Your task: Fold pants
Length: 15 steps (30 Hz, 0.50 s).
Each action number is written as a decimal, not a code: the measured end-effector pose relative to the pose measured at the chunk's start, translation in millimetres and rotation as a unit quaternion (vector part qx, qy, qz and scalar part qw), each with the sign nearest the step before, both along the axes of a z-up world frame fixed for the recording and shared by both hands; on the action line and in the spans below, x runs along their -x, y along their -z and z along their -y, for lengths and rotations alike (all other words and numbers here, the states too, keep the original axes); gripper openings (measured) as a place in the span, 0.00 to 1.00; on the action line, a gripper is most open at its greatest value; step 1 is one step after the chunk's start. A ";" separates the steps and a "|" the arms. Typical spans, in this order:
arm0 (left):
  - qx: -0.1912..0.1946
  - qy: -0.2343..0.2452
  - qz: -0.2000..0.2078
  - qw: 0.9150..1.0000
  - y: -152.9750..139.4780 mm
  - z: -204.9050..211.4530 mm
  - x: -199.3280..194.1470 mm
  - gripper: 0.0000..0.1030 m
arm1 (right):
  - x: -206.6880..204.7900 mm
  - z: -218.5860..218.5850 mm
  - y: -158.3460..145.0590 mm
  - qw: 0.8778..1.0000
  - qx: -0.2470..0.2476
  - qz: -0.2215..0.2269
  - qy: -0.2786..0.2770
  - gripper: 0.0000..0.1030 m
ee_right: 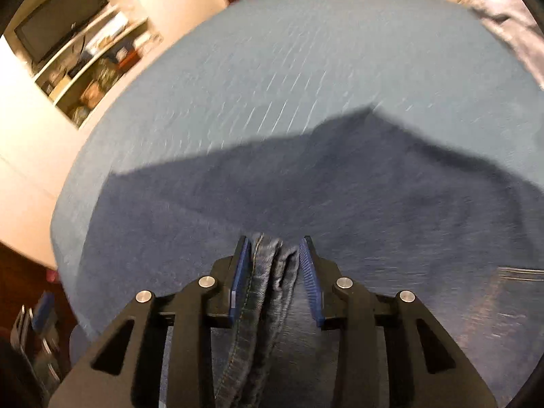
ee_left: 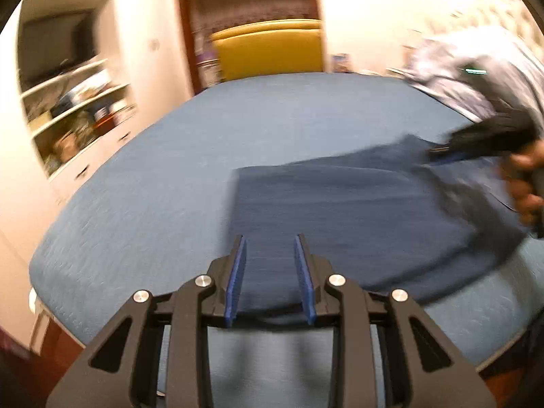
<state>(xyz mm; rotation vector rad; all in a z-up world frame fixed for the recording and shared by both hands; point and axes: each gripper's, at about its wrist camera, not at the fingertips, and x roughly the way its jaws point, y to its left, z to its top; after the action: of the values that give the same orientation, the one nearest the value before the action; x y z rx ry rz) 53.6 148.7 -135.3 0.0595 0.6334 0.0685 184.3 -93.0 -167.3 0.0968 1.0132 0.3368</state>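
Note:
Dark blue denim pants (ee_left: 357,210) lie spread on a blue-covered table (ee_left: 176,176). My left gripper (ee_left: 270,241) is open, its blue pads over the near edge of the pants, holding nothing. In the right wrist view the pants (ee_right: 306,183) spread ahead, partly folded. My right gripper (ee_right: 275,243) has a bunched hem of the pants (ee_right: 268,272) between its pads; the jaws stand a little apart around it. The right gripper also shows in the left wrist view (ee_left: 482,139), blurred, at the pants' far right edge.
White shelves (ee_left: 78,108) with clutter stand at the left. A yellow chair back (ee_left: 268,51) is behind the table. A patterned grey cloth (ee_left: 476,74) lies at the table's right. A dark screen (ee_right: 61,17) hangs at the upper left.

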 end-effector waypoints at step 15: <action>0.068 -0.003 -0.085 0.994 2.5 -51.0 -41.8 0.77 | 104.7 -48.0 -26.1 0.967 0.169 0.169 0.083 0.84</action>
<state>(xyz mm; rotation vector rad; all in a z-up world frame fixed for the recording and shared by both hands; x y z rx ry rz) 95.4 199.7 -137.8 -0.0685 0.8072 0.0258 79.6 -44.9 -141.3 -0.1788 0.7050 0.0199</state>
